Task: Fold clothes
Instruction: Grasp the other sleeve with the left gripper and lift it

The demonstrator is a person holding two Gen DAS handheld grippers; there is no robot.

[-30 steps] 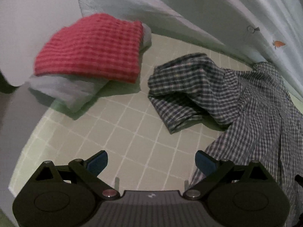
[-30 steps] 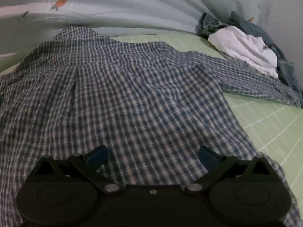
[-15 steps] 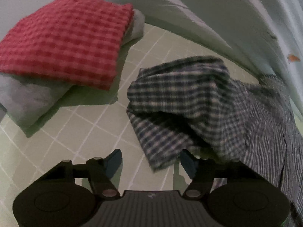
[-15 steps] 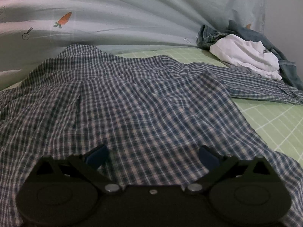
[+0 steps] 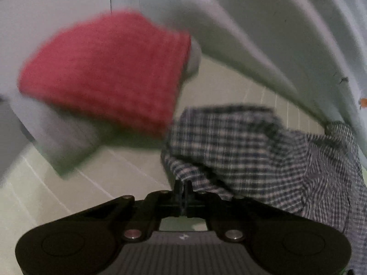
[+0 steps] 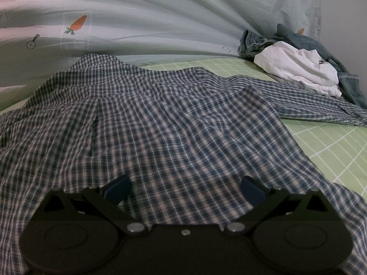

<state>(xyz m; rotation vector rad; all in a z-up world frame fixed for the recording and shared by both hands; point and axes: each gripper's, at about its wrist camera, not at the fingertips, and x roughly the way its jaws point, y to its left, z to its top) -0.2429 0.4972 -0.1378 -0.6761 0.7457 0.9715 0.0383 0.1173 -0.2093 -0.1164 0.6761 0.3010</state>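
Note:
A blue-and-white checked shirt (image 6: 183, 126) lies spread, back up, on a green gridded bed sheet (image 6: 332, 142). Its left sleeve (image 5: 229, 142) lies bunched in the left wrist view. My left gripper (image 5: 183, 186) is shut on the near edge of that sleeve's end, and the cloth runs right up into the closed fingertips. My right gripper (image 6: 184, 190) hovers open over the lower back of the shirt, with nothing pinched between its blue pads (image 6: 119, 188). The other sleeve (image 6: 321, 112) stretches out to the right.
A folded red checked garment (image 5: 110, 68) rests on a folded grey one (image 5: 68, 146) just left of the sleeve. A pale duvet with a carrot print (image 6: 160, 23) is heaped behind the shirt. Jeans and a white garment (image 6: 298, 68) are piled at the far right.
My left gripper moved forward to the sleeve's end and its jaws went from wide open to shut on the cloth. The right gripper stayed open and tilted up slightly.

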